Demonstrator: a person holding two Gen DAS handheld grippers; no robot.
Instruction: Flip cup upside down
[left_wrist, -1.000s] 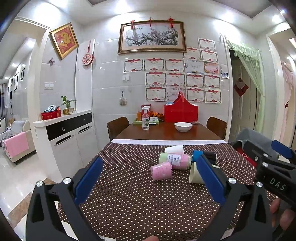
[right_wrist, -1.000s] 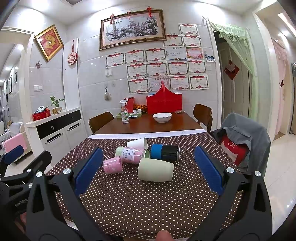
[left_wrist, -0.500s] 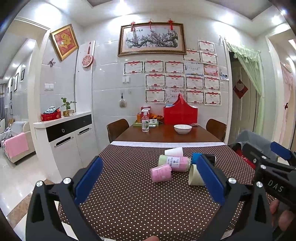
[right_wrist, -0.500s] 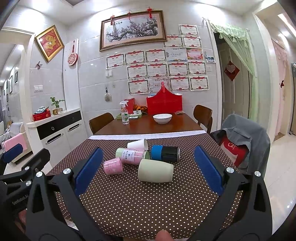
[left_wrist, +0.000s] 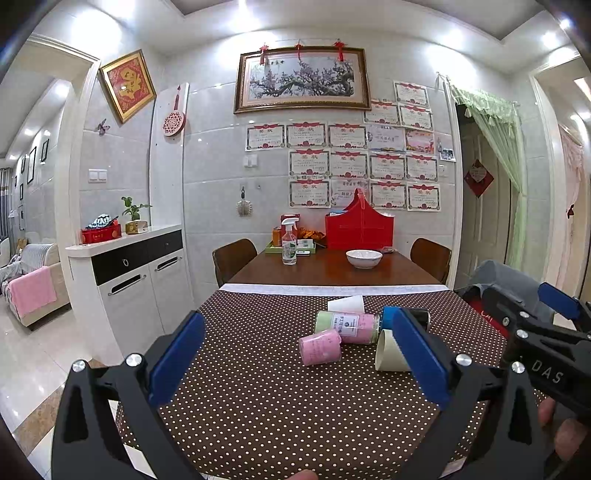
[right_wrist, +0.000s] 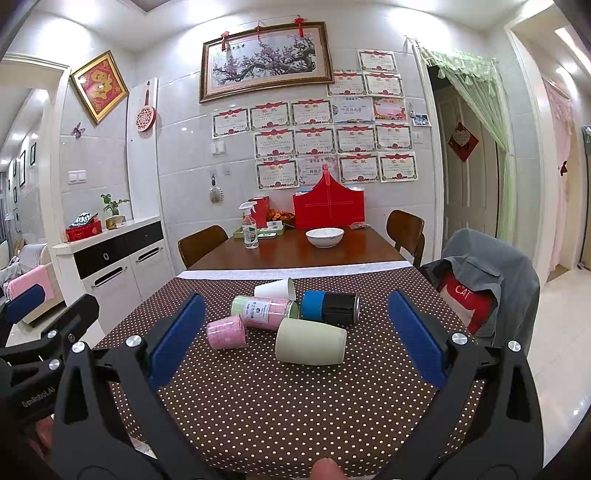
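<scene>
Here, five cups lie on their sides on the counter (right_wrist: 295, 406); the pale green cup (right_wrist: 311, 341) is nearest. Left gripper (left_wrist: 295, 360) spread, empty; right gripper (right_wrist: 293, 341) spread, empty.

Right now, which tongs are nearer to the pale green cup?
Right. The right tongs face the pale green cup lying centred ahead; the left tongs point left of it, beside the pink cup.
</scene>
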